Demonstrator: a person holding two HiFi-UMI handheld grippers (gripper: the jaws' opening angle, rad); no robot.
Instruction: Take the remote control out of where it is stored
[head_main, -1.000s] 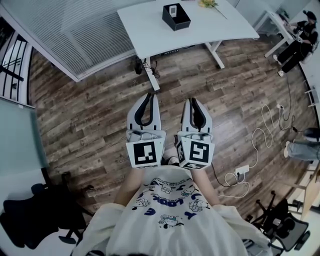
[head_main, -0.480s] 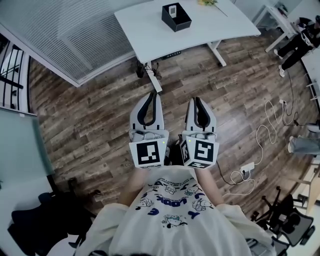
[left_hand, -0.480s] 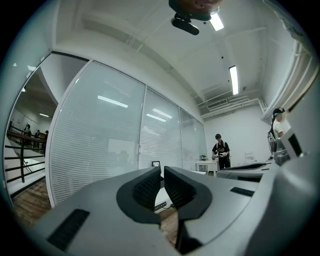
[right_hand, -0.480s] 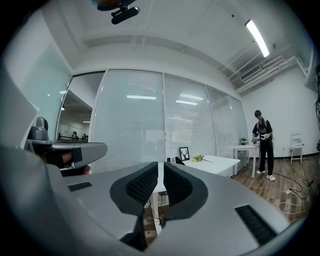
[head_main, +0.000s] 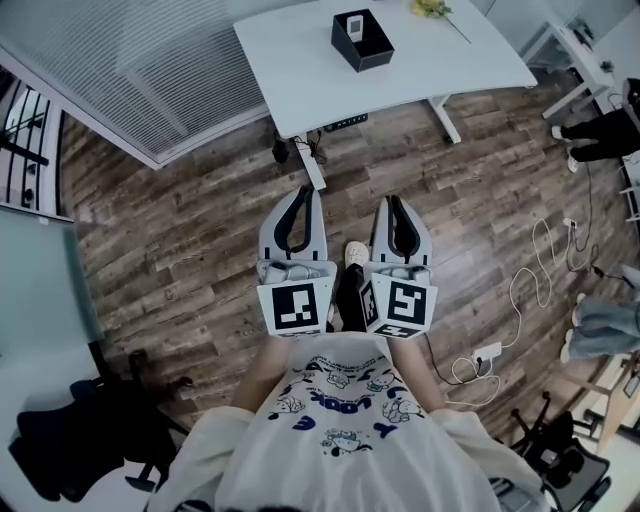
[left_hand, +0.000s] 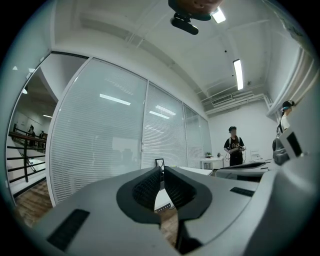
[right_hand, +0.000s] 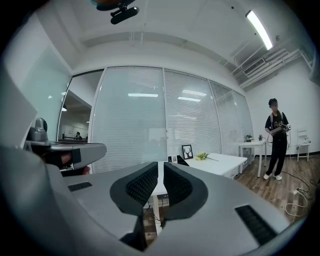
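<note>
Short of white worktop (head_main: 300, 75) | my left gripper (head_main: 303, 195), right gripper (head_main: 393, 203): jaws clenched empty | white remote control (head_main: 352, 24) untouched in black box (head_main: 372, 52)

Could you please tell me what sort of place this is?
Most likely an office: glass partitions with blinds, a white desk on wood-look flooring, and a black office chair.

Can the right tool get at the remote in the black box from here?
Probably not yet. The right tool, jaws shut, hangs over the floor short of the table; the remote stands in the open black box farther back. Nothing blocks the way, so stepping closer should do.
</note>
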